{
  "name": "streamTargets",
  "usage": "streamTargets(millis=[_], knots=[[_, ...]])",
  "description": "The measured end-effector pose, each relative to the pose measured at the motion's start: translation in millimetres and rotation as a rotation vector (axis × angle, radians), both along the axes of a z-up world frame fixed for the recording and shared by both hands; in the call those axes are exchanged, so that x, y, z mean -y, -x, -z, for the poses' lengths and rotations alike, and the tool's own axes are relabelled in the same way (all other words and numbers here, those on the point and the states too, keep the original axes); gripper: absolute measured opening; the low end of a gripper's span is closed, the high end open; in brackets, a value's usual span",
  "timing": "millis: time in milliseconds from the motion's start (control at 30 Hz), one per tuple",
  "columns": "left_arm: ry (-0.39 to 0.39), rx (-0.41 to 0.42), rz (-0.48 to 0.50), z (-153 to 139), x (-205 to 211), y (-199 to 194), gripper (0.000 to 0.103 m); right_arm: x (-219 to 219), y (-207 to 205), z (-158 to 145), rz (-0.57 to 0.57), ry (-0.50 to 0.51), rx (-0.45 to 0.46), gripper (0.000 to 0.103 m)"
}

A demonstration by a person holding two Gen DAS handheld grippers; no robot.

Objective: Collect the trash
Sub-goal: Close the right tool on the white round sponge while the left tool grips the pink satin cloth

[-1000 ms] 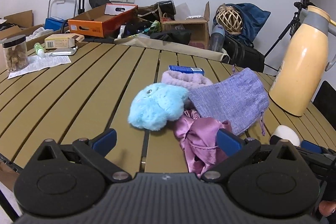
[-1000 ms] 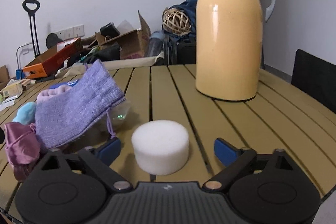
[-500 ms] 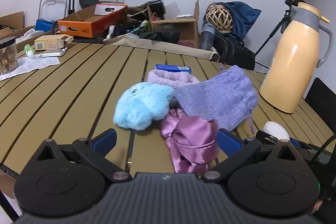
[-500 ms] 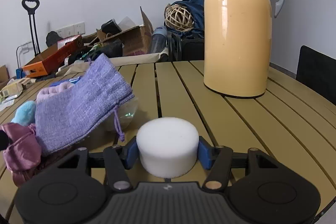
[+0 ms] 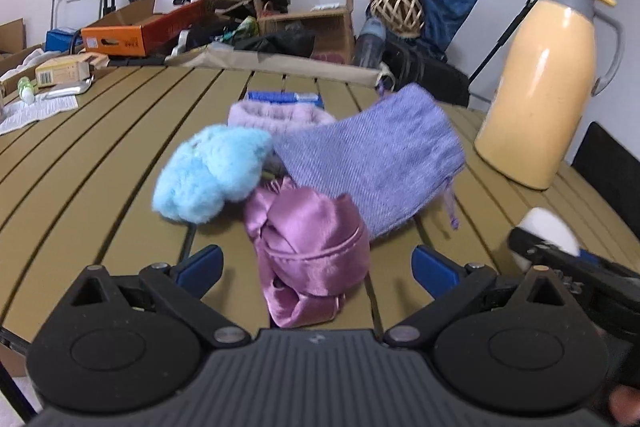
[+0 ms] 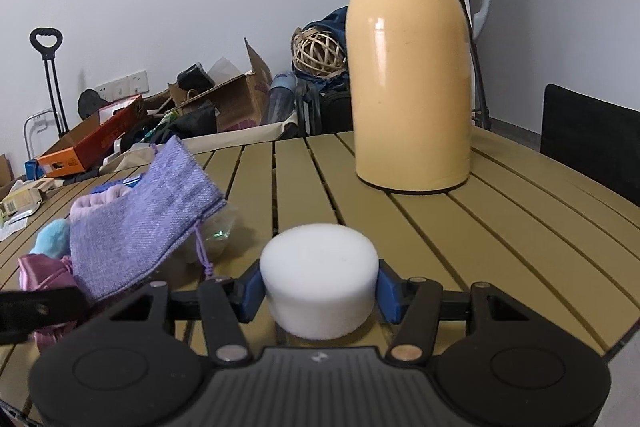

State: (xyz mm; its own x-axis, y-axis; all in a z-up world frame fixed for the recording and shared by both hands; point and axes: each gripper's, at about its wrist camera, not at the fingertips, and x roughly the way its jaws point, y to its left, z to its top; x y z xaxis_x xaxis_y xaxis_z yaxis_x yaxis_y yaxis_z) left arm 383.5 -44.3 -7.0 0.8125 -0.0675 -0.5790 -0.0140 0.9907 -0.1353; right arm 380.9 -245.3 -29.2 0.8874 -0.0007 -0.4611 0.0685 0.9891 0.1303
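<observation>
A white foam puck [image 6: 319, 291] sits between the blue pads of my right gripper [image 6: 319, 291], which is shut on it just above the slatted table [image 6: 500, 227]. The left wrist view shows the same puck [image 5: 548, 233] at the right edge. My left gripper [image 5: 316, 269] is open, its blue pads on either side of a crumpled pink satin cloth [image 5: 312, 247] without touching it. Behind the cloth lie a light-blue fluffy toy [image 5: 212, 175], a purple woven pouch [image 5: 372, 155] and a pale pink fuzzy item [image 5: 276, 113].
A tall cream thermos jug [image 6: 412, 75] stands on the table ahead of the right gripper. A crumpled clear wrapper [image 6: 222, 231] lies under the pouch's edge. Boxes and clutter [image 5: 148, 27] line the far side, papers [image 5: 36, 111] at left, a black chair [image 6: 592, 143] at right.
The right gripper's pads came together on the foam puck and raised it slightly. The left gripper moved forward until the pink satin cloth lay between its open fingers.
</observation>
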Motion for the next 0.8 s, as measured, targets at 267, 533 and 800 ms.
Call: streamTargets(millis=[267,533,800], knots=[[-0.004,-0.038,-0.042,7,-7,-11,0.082,4,9,-2,-0.012,-0.007,0.001,0.056],[-0.026,-0.036,-0.054,5,-14,-13,0.068,-1,15,-4,-0.032,-0.009,0.014,0.056],[-0.044,-0.016,-0.053,7,-16,-16,0.057,-1,11,-2,-0.039,-0.006,-0.002,0.056]])
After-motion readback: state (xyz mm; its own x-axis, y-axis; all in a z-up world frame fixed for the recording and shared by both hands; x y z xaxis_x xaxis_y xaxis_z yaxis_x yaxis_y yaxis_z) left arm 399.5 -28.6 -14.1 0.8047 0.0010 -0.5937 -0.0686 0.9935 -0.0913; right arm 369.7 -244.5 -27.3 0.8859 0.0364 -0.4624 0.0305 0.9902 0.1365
